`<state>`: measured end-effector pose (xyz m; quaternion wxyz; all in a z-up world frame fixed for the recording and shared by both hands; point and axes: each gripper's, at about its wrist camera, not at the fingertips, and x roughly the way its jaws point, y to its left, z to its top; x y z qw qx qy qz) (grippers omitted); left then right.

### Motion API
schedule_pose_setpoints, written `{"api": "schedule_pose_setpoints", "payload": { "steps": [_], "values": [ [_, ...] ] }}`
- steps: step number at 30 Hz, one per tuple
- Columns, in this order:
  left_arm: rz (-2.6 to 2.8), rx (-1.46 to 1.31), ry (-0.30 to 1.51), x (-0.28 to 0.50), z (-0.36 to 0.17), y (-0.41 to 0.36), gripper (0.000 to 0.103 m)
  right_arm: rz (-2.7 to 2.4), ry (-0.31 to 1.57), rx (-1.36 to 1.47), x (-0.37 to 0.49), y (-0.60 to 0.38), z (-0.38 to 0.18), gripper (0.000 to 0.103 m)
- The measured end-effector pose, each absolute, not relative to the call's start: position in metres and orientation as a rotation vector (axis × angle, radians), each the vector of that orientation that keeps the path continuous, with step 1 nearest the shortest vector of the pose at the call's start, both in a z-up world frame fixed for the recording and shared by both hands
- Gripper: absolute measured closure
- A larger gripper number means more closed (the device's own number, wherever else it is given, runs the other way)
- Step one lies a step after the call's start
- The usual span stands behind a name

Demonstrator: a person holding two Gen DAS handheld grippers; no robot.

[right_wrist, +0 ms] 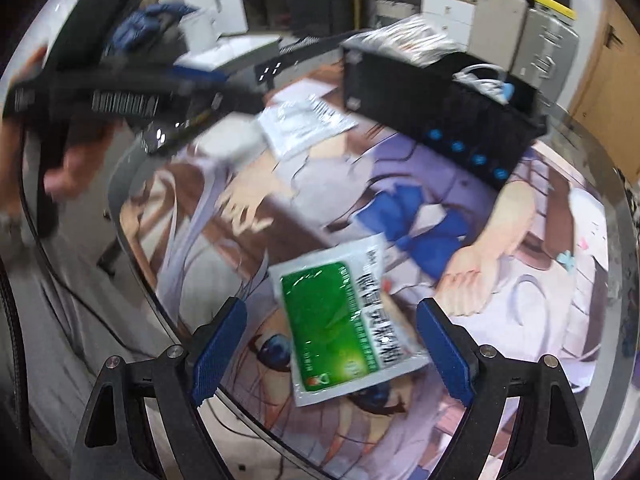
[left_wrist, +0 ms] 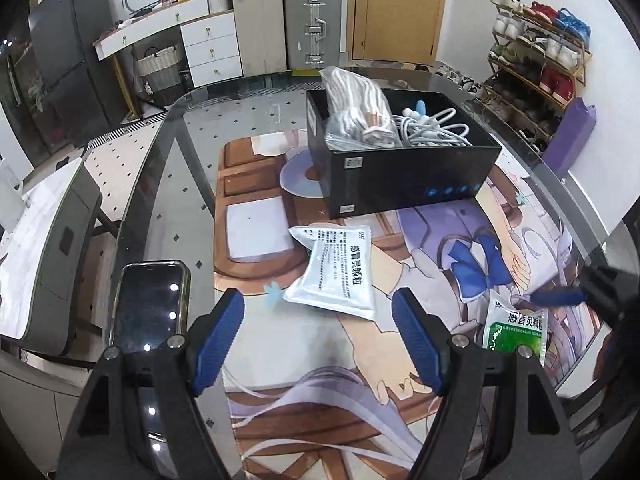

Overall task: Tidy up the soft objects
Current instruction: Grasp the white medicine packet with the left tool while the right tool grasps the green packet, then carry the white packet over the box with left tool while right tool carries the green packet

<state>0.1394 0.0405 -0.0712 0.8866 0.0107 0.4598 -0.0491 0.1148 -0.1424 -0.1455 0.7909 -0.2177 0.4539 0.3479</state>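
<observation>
Lining up on the two loose packets, box already half packed.

Both claws wide and holding nothing: left gripper (left_wrist: 318, 340) just short of the white packet (left_wrist: 334, 270), right gripper (right_wrist: 328, 344) framing the green packet (right_wrist: 346, 322) on the mat (left_wrist: 256, 312). Probably next: close, lift, drop into the black box (left_wrist: 404, 178). Right view blurry.

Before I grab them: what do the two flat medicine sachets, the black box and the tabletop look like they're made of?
White flat sachet and green-and-white sachet: likely thin plastic or foil laminate; glossy, wrinkled, with sealed edges. Black rectangular box: probably rigid coated cardboard or plastic; smooth, faintly reflective walls. Round tabletop: glass, since the tiled floor shows through it, with a printed anime mat on it, seemingly matte fabric or rubber.
</observation>
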Motion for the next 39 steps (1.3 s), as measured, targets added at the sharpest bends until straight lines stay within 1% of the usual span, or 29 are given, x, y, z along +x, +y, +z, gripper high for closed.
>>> {"api": "schedule_pose_setpoints", "payload": {
  "steps": [3, 4, 5, 6, 8, 11, 20, 24, 25, 26, 27, 28, 29, 33, 39],
  "values": [
    [-0.105, 0.022, 0.976, 0.143, -0.075, 0.040, 0.026, 0.737, 0.998, -0.459, 0.119, -0.139, -0.151, 0.015],
    [-0.107, 0.032, 0.981, 0.145, -0.077, 0.037, 0.026, 0.726, 1.000, -0.450, 0.122, -0.140, -0.150, 0.021],
    [-0.113, 0.039, 0.985, 0.146, -0.079, 0.035, 0.026, 0.713, 0.994, -0.451, 0.125, -0.140, -0.148, 0.036],
    [-0.127, 0.048, 0.989, 0.148, -0.080, 0.032, 0.026, 0.708, 0.995, -0.440, 0.128, -0.141, -0.145, 0.045],
    [-0.133, 0.066, 0.996, 0.153, -0.084, 0.027, 0.026, 0.705, 1.015, -0.413, 0.135, -0.143, -0.143, 0.051],
    [-0.117, 0.101, 1.014, 0.164, -0.093, 0.022, 0.026, 0.705, 1.020, -0.416, 0.141, -0.140, -0.141, 0.054],
    [-0.074, 0.145, 1.046, 0.191, -0.114, 0.019, 0.026, 0.664, 1.021, -0.388, 0.155, -0.145, -0.140, 0.054],
    [-0.083, 0.108, 1.056, 0.198, -0.118, 0.022, 0.026, 0.657, 1.018, -0.385, 0.156, -0.149, -0.139, 0.054],
    [-0.083, 0.100, 1.062, 0.198, -0.118, 0.022, 0.027, 0.655, 1.019, -0.382, 0.156, -0.150, -0.138, 0.054],
    [-0.088, 0.099, 1.062, 0.198, -0.118, 0.021, 0.033, 0.652, 1.020, -0.377, 0.156, -0.151, -0.138, 0.055],
    [-0.110, 0.098, 1.063, 0.197, -0.117, 0.019, 0.044, 0.651, 1.023, -0.368, 0.157, -0.153, -0.138, 0.055],
    [-0.129, 0.102, 1.064, 0.195, -0.116, 0.016, 0.050, 0.651, 1.026, -0.361, 0.159, -0.154, -0.138, 0.055],
    [-0.140, 0.110, 1.066, 0.193, -0.115, 0.012, 0.059, 0.651, 1.028, -0.354, 0.160, -0.155, -0.138, 0.056],
    [-0.164, 0.160, 1.061, 0.182, -0.113, 0.000, 0.067, 0.639, 1.034, -0.329, 0.166, -0.156, -0.139, 0.057],
    [-0.209, 0.181, 1.083, 0.164, -0.109, -0.014, 0.071, 0.628, 1.034, -0.323, 0.170, -0.156, -0.139, 0.060]
  ]
}}
